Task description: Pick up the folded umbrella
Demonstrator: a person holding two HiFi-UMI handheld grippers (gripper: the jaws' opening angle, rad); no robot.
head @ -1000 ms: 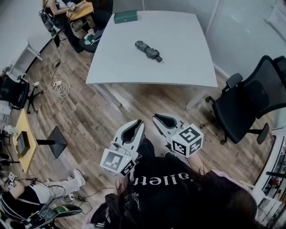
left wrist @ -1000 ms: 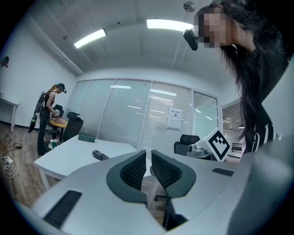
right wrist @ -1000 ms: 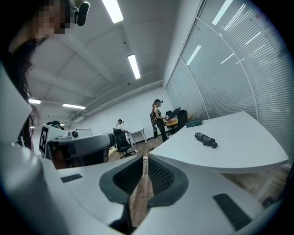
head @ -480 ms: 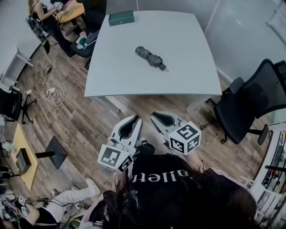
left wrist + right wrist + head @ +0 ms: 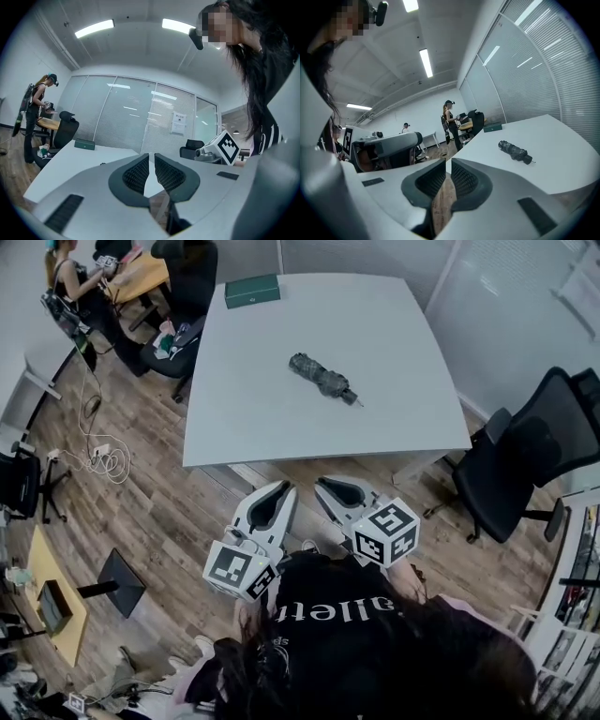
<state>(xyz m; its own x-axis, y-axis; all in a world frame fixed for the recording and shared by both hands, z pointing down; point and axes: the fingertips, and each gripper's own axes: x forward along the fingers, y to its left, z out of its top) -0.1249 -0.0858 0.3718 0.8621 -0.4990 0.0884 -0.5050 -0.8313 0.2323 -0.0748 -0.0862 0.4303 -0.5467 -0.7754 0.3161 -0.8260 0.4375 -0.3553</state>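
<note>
white table (image 5: 253, 399) at upper centre bears the folded umbrella (image 5: 323, 379), while below it the left gripper (image 5: 284, 488) and right gripper (image 5: 324, 486) hover, jaws together, empty.

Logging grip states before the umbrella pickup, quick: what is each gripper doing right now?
Left gripper: closed, holding nothing.
Right gripper: closed, holding nothing.

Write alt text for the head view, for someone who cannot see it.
A folded dark umbrella lies on a white table, a green box at the far edge. Short of the table, a person holds the left gripper and right gripper, both shut and empty.
</note>
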